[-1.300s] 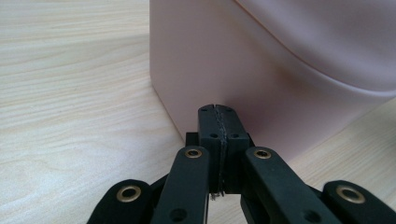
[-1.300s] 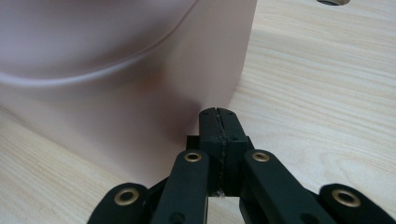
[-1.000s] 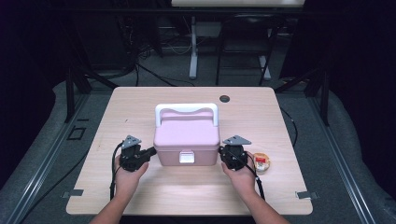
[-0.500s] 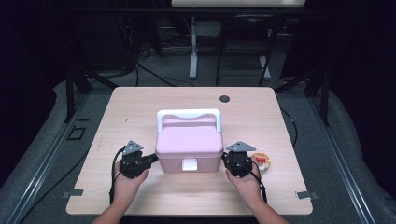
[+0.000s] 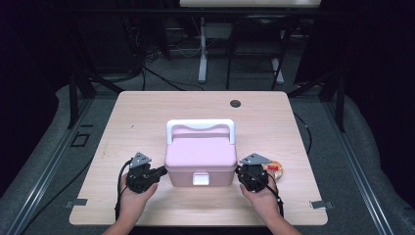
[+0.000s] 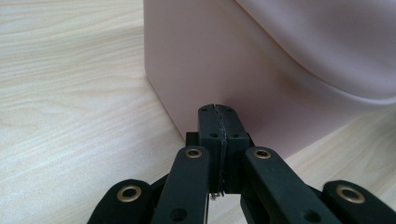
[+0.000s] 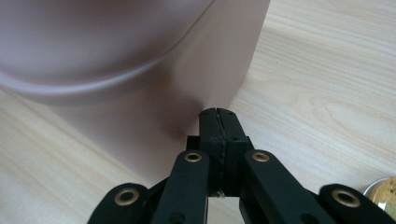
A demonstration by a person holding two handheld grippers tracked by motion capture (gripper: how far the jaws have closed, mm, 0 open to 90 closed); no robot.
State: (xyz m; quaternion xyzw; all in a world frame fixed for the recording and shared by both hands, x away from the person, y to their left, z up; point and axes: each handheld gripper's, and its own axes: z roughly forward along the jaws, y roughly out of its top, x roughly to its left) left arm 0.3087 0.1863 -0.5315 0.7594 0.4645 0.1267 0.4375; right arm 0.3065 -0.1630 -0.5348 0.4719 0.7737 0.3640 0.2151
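Note:
A pink lidded box (image 5: 199, 161) with a white handle (image 5: 200, 125) and a white front latch (image 5: 199, 179) stands on the wooden table (image 5: 147, 117), near its front edge. My left gripper (image 5: 163, 171) is shut, its tips pressed against the box's left side wall (image 6: 224, 60). On the opposite side my right gripper (image 5: 238, 172) is shut too, with its tips against the right wall (image 7: 187, 70). Both gripper views show the black jaws closed together with nothing between them: left gripper (image 6: 218, 109), right gripper (image 7: 218, 112).
A small round tin with brownish contents (image 5: 275, 168) lies just right of the right gripper, its rim (image 7: 380, 193) at the corner of the right gripper view. A dark cable hole (image 5: 235, 103) sits at the table's far side. Cables trail off the front edge.
The box and both grippers have slid together toward the table's front edge. Both grippers stay shut against the box's sides.

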